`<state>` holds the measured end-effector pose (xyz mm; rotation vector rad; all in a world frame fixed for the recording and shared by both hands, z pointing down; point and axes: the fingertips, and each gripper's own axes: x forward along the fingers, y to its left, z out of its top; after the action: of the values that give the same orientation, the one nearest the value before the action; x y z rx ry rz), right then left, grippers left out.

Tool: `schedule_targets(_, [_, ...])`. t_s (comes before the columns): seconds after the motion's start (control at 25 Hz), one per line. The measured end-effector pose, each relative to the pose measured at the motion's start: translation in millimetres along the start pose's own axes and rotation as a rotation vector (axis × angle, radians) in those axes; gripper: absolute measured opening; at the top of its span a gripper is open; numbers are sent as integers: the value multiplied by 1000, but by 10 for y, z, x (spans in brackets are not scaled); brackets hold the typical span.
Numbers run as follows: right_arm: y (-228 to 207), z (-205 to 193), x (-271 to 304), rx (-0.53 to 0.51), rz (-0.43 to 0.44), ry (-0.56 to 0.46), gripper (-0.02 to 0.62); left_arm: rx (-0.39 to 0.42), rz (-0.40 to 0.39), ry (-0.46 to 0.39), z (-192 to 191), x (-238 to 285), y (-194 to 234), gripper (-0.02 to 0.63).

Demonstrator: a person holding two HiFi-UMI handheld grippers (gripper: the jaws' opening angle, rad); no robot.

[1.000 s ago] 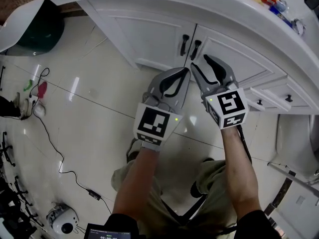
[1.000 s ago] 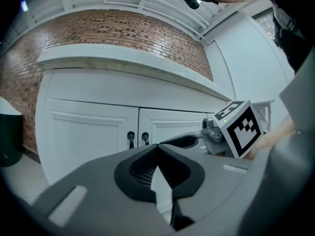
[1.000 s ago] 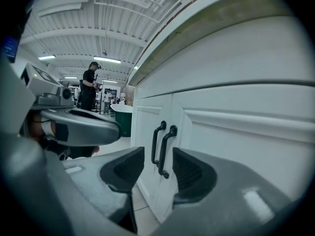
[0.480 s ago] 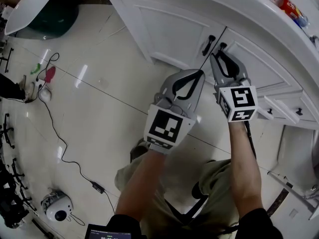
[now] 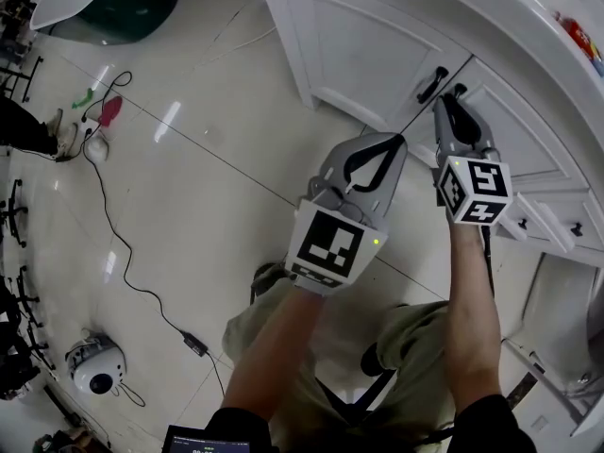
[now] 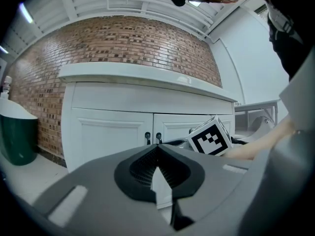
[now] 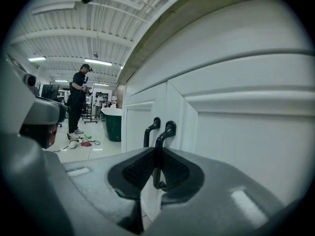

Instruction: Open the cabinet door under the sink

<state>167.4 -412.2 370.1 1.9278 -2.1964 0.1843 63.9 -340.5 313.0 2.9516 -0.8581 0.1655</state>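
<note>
Cabinet doors shut; right gripper closing round handle.

left gripper: jaws together, nothing between
cabinet doors: white, shut
right door handle: black, at the centre seam
right gripper's marker cube: just right of it

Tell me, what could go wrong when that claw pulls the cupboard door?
1. The right gripper is closing its jaws on the thin right door handle; a pull might slip off.
2. The left door handle sits right beside it, so a jaw could snag it.
3. The left gripper, shut and empty, hangs close in front; the swinging right cabinet door may bump it.
</note>
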Motion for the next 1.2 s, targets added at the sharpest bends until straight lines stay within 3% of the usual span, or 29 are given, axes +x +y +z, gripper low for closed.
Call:
schedule_targets(0.72, [565,-129,-685,-44,143,56,29,-25,26,-22,-51,-413,-789,17])
schedule_targets(1.2, [847,-291,-1335,-88,243,88,31,-107,114,-74,-45,-897,-1143,17])
